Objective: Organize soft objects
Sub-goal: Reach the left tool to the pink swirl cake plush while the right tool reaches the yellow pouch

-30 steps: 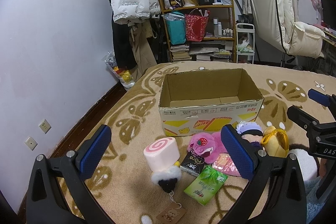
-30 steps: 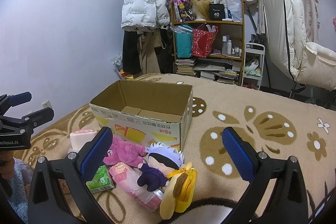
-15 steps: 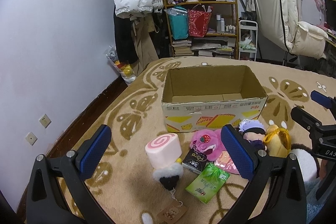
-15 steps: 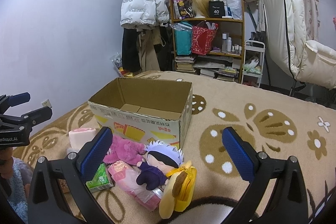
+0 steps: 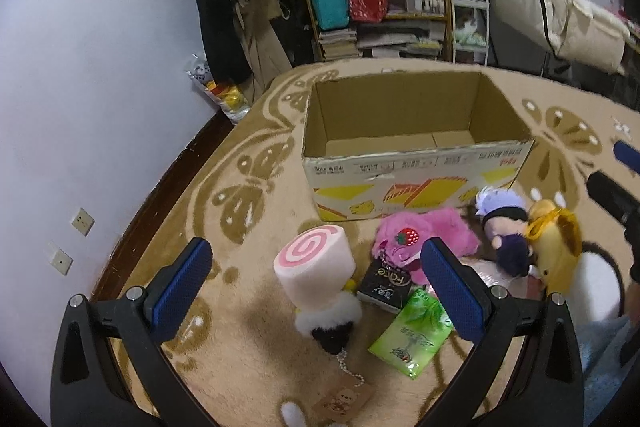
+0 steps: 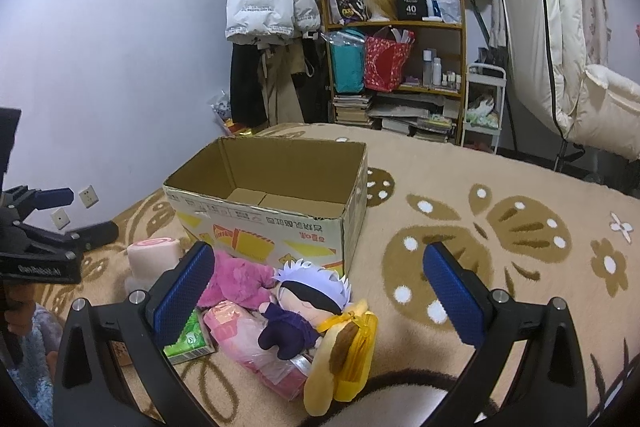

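Observation:
An open, empty cardboard box (image 5: 416, 163) (image 6: 272, 223) stands on the beige rug. In front of it lie a pink swirl roll plush (image 5: 314, 271) (image 6: 154, 253), a pink fluffy plush (image 5: 416, 231) (image 6: 236, 277), a white-haired doll (image 5: 505, 223) (image 6: 308, 301), a yellow plush (image 5: 558, 247) (image 6: 346, 351), a pink packet (image 6: 248, 339), a green tissue pack (image 5: 412, 333) (image 6: 188, 341) and a black packet (image 5: 385, 285). My left gripper (image 5: 320, 287) is open above the roll plush. My right gripper (image 6: 316, 299) is open above the doll. Both are empty.
A shelf (image 6: 394, 67) with bags and books, hanging coats (image 6: 272, 11) and a white chair (image 6: 560, 39) stand at the back. A wall (image 5: 80, 87) runs along the left past the rug's edge. Open rug (image 6: 520, 227) lies right of the box.
The left gripper has moved forward and tilted down toward the pile of toys. The right gripper has moved slightly closer. Both stay open.

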